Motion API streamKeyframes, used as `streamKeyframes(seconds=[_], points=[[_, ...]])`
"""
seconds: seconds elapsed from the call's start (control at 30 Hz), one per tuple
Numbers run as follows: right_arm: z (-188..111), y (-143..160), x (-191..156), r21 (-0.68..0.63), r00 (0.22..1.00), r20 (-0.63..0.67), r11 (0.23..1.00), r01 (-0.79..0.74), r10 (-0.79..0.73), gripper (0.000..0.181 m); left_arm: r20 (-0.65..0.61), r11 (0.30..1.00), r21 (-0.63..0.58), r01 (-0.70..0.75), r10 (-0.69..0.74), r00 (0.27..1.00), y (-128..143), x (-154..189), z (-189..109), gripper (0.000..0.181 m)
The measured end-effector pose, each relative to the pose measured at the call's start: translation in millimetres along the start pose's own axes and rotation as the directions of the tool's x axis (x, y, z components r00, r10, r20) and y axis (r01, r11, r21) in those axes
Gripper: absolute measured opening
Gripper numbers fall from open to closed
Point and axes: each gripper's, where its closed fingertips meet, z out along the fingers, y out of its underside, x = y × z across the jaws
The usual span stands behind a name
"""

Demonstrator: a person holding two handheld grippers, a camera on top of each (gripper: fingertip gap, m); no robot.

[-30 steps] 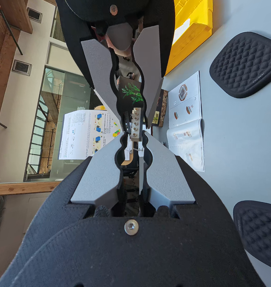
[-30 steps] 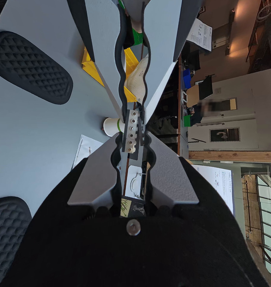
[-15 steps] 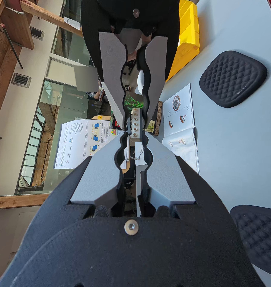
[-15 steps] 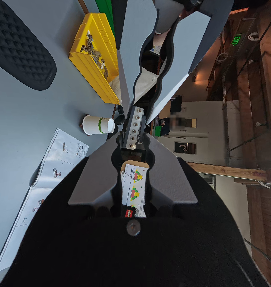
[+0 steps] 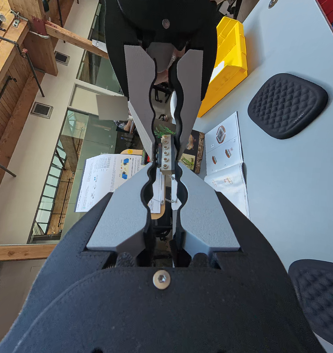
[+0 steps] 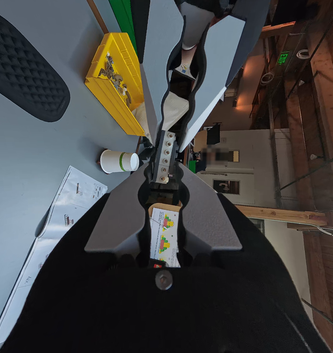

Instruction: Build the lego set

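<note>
Both grippers meet tip to tip in the air beside the grey table (image 5: 295, 200), holding one lego piece (image 5: 166, 153) between them: a tan studded bar on dark grey plates. The left gripper (image 5: 164, 165) is nearly closed, pinching the piece's near end; the right gripper (image 6: 164, 170) is equally narrow, clamped on the opposite end. Below on the table lie an open booklet (image 5: 226, 152) and a black pad (image 5: 287, 106). A paper cup (image 6: 120, 161) lies near the booklet. Farther off sits a yellow bin (image 6: 112, 84) with loose parts.
</note>
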Motion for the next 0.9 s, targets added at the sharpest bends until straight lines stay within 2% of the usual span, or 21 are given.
streamKeyframes(seconds=[0.1,0.2,0.3,0.37,0.43,0.53,0.6,0.67,0.77,0.83,0.9], points=[[0.2,-0.9,0.9,0.019,0.998,-0.022,0.999,-0.050,0.051,0.024,0.032,1.000,-0.007,-0.011,0.011,0.999,0.1,-1.1,-1.4,0.017],[-0.5,-0.9,2.1,0.059,0.981,-0.013,0.980,-0.192,0.194,0.035,0.062,1.000,-0.008,-0.017,0.018,0.998,0.7,2.2,-0.8,0.016],[-5.9,-6.2,5.8,0.147,0.946,0.012,0.936,-0.321,0.323,0.035,0.104,1.000,-0.013,-0.025,0.026,0.994,3.0,2.8,-0.7,0.016],[-9.1,-5.6,7.7,0.182,0.906,0.047,0.888,-0.422,0.421,0.041,0.132,1.000,-0.011,-0.028,0.030,0.991,3.7,2.1,-1.2,0.016],[-12.7,-3.6,7.6,0.215,0.822,0.120,0.794,-0.569,0.557,0.047,0.176,0.999,-0.006,-0.039,0.040,0.984,2.9,-0.7,-3.2,0.016],[-19.2,-2.8,1.8,0.250,0.595,0.313,0.541,-0.803,0.740,0.047,0.266,0.995,-0.012,-0.099,0.098,0.959,0.2,-5.1,-8.2,0.016],[-18.8,2.1,-4.7,0.213,0.437,0.409,0.381,-0.899,0.801,0.048,0.303,0.991,-0.004,-0.132,0.127,0.944,-4.4,-2.6,-10.2,0.016],[-22.8,-4.3,-11.2,0.202,0.325,0.517,0.256,-0.945,0.792,0.046,0.330,0.988,0.013,-0.151,0.139,0.934,-9.3,2.2,-10.8,0.016],[-26.9,-14.6,-15.0,0.219,0.253,0.590,0.149,-0.964,0.767,0.040,0.352,0.983,0.018,-0.184,0.166,0.921,-12.2,12.4,-8.5,0.016],[-28.0,-19.7,-19.3,0.237,0.254,0.600,0.135,-0.962,0.759,0.021,0.364,0.977,0.007,-0.214,0.197,0.910,-11.3,20.2,-5.3,0.016],[-24.5,-17.7,-23.9,0.266,0.281,0.557,0.152,-0.952,0.781,0.013,0.373,0.971,0.000,-0.238,0.221,0.901,-10.1,27.2,-2.9,0.016]])
